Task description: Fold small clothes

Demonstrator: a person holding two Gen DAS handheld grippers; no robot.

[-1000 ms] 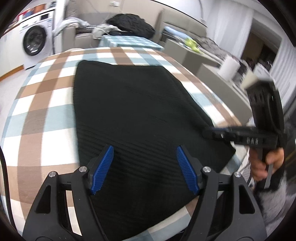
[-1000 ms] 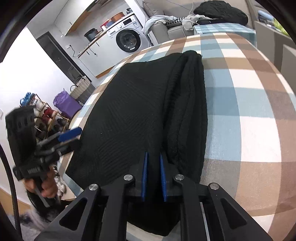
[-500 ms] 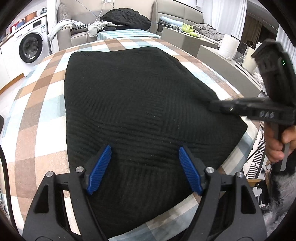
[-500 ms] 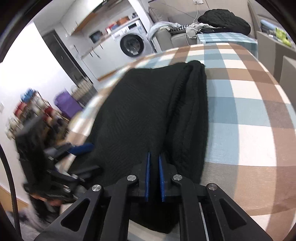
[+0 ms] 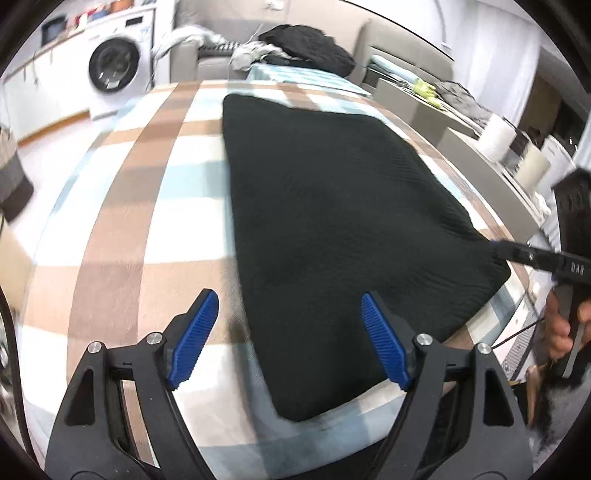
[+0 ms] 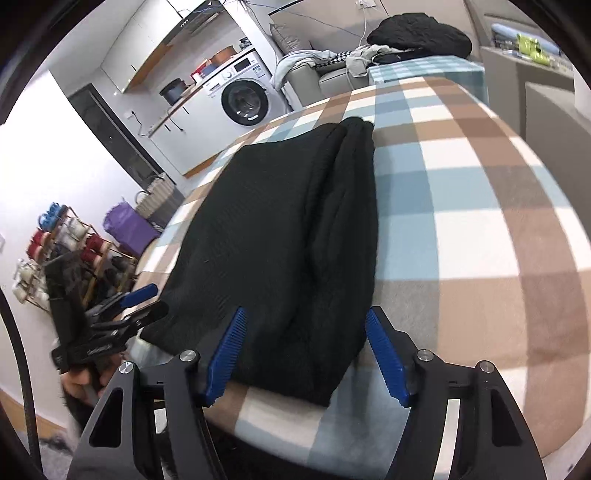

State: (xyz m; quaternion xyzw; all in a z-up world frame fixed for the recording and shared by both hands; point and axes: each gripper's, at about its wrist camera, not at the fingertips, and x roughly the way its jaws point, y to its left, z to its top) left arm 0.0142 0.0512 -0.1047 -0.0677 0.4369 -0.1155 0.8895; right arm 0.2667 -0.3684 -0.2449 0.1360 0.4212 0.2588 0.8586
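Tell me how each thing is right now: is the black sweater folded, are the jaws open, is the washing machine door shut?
Black sweater: folded, lying flat on the checked tablecloth, held by nothing.
Left gripper: jaws opening, nothing pinched; sweater's edge lies below them.
Right gripper: jaws opening, the sweater's near end between them, pads not pressing.
Washing machine: door shut.
Black bundle on the sofa: heaped, not folded.

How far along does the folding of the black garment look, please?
Done: the black garment lies folded flat on the checked tablecloth. In hand: nothing; the right hand-held gripper is opening around its near edge, the left hand-held gripper opening too. Left: perhaps another fold.
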